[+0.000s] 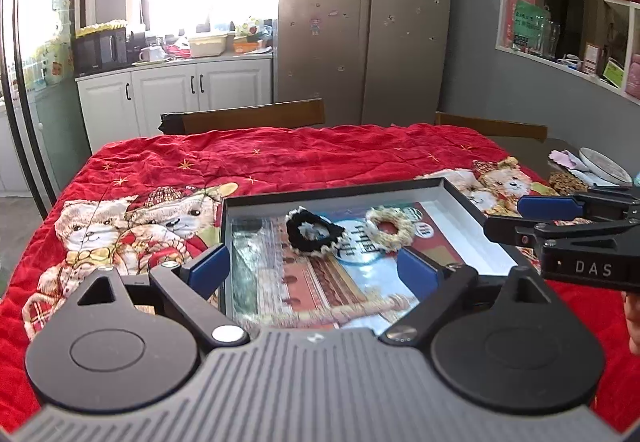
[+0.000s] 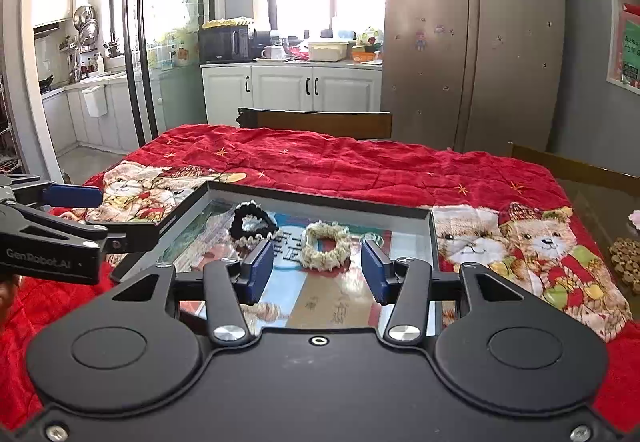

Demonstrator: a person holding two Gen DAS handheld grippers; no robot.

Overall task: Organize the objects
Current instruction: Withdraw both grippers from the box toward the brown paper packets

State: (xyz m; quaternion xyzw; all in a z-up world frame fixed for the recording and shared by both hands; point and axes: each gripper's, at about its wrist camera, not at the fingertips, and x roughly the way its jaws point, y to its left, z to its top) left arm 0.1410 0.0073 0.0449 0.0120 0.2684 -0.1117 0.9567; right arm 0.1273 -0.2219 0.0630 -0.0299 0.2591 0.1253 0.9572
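Inside tray (image 2: 424, 220): black scrunchie (image 2: 253, 223), cream scrunchie (image 2: 326, 245).

- 1 shallow black tray (image 1: 472, 202) on the table
- 2 hair scrunchies in it: 1 black scrunchie (image 1: 314, 232), 1 cream scrunchie (image 1: 390, 228)
- 1 red quilt (image 1: 280, 158) with printed bears, 2 bear groups in view
- 2 grippers: left gripper (image 1: 316, 272), right gripper (image 2: 318, 274)
- 2 wooden chairs: one chair (image 1: 256, 116), second chair (image 1: 492, 128)
- 1 fridge (image 1: 364, 22), 2 doors
- 1 microwave (image 2: 226, 44)
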